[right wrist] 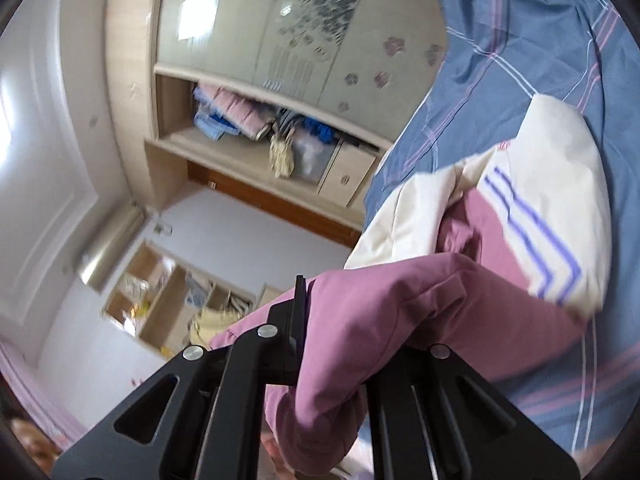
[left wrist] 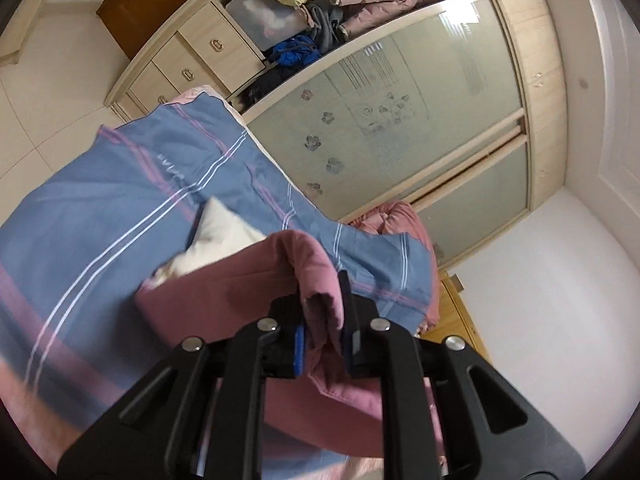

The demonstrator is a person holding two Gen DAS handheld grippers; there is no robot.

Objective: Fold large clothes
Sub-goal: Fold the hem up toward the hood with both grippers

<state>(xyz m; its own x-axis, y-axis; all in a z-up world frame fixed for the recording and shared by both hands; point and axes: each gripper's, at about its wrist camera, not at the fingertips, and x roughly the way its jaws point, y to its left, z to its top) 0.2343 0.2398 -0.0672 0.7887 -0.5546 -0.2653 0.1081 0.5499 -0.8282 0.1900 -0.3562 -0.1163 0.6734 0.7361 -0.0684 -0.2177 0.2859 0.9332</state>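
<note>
Both the left gripper (left wrist: 325, 332) and right gripper (right wrist: 332, 320) are pinching the pink garment (right wrist: 380, 312); bunched fabric risks slipping, skewing the fold over the bed (left wrist: 100, 200).

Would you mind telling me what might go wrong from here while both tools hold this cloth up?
1. The left tool pinches only a narrow bunched fold of the pink cloth, so it may slip out.
2. In the right wrist view the cloth drapes over the right tool and hides one finger, so that grip is hard to judge.
3. The white inner layer bulges out and may fold unevenly.
</note>
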